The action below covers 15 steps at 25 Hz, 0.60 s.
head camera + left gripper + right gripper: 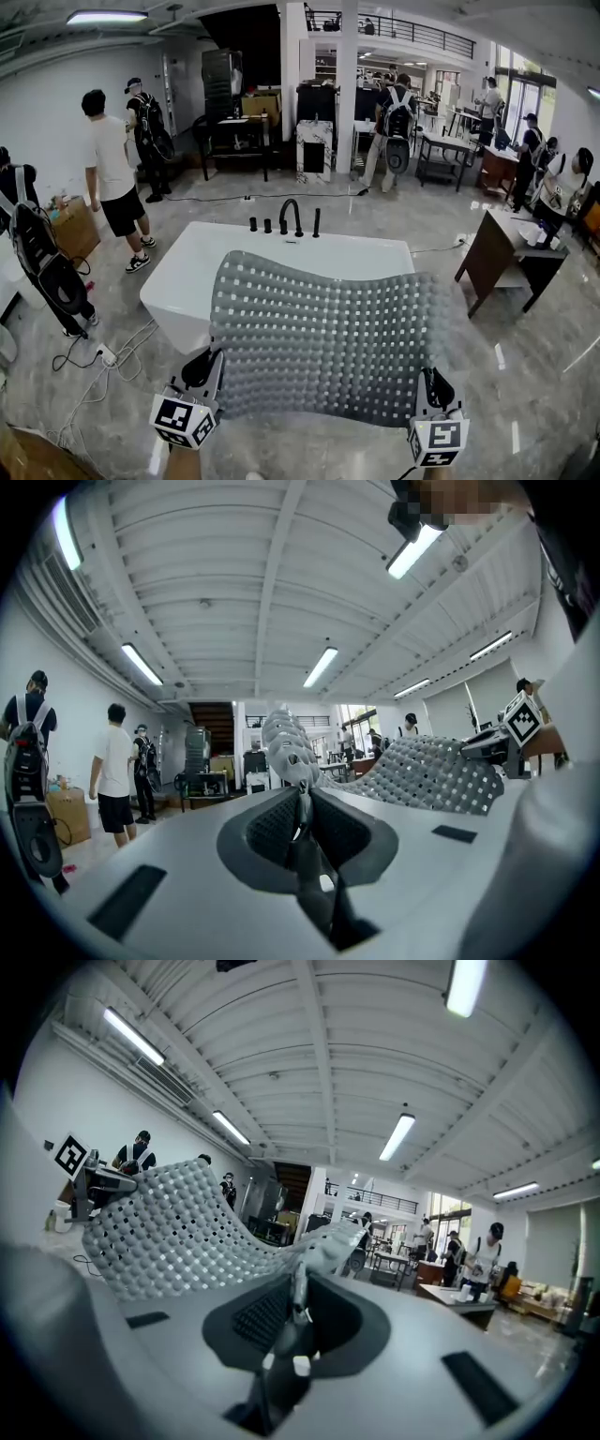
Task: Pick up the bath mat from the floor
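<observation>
bath mat (pixel 328 337) hides much of bathtub (pixel 178 281).

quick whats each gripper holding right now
Left gripper: closed, holding the bath mat by its edge.
Right gripper: closed, holding the same bath mat.

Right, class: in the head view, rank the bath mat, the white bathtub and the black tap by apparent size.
1. bath mat, though nearest the camera, which inflates it
2. bathtub, partly hidden behind the mat
3. black tap
</observation>
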Tool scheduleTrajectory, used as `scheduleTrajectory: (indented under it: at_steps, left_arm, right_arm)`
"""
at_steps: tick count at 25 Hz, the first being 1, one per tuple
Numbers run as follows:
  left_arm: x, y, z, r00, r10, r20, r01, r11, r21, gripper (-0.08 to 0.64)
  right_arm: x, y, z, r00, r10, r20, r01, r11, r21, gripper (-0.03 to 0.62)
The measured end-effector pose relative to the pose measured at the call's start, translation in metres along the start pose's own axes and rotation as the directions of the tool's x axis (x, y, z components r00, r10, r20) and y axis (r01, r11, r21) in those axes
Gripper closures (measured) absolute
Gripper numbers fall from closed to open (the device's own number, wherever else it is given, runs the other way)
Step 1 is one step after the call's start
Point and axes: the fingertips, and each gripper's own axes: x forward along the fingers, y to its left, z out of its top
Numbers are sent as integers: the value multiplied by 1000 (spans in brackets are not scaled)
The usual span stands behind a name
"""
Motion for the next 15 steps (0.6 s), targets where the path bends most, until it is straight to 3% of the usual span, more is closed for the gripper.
scheduleTrajectory:
  at_steps: [15]
  left_arm:
    - [1,-1,-3,1000,26,0,-26,999,-22,518]
  right_arm:
    - [3,5,-3,1000,-8,-19,9,1000,20,528]
